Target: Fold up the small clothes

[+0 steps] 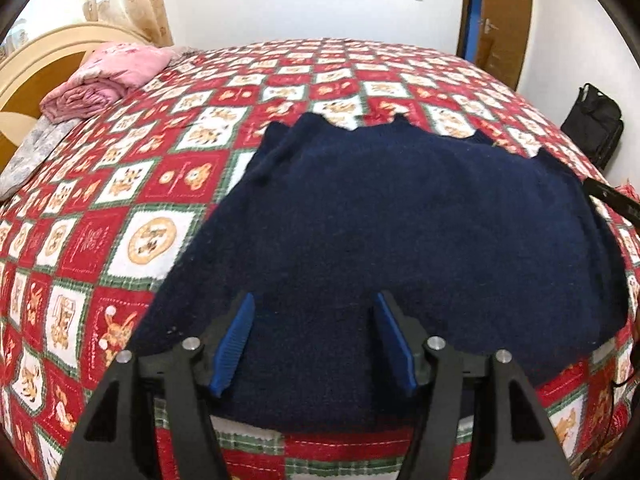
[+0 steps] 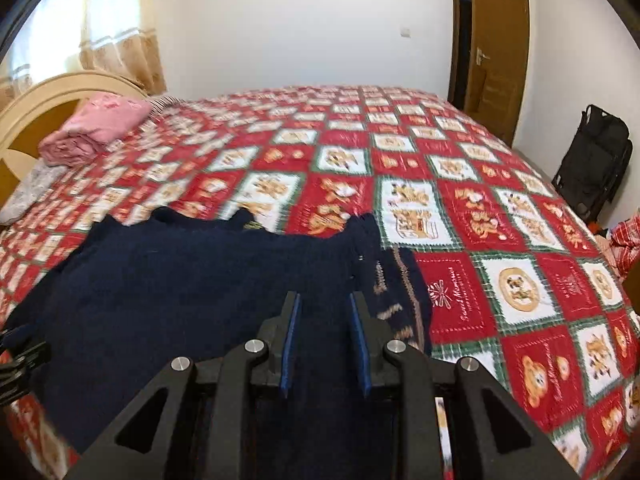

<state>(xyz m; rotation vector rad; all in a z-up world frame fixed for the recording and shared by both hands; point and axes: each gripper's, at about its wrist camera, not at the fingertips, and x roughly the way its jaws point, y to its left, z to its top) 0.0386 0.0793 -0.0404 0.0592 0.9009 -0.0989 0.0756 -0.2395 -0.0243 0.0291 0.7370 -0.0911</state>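
The left gripper [image 1: 314,344] is seen with its blue-padded jaws spread wide above the dark navy knitted garment [image 1: 400,248], nothing pinched between them, and it is angled down at the cloth. The right gripper [image 2: 324,346] is held with its jaws narrowly parted over the garment's right side; a grip on the knit cannot be made out. The garment is spread flat near the front edge of the red, white and green checked bedspread [image 2: 480,208]. A folded pink blanket [image 2: 100,128] is left at the far left corner, by the headboard.
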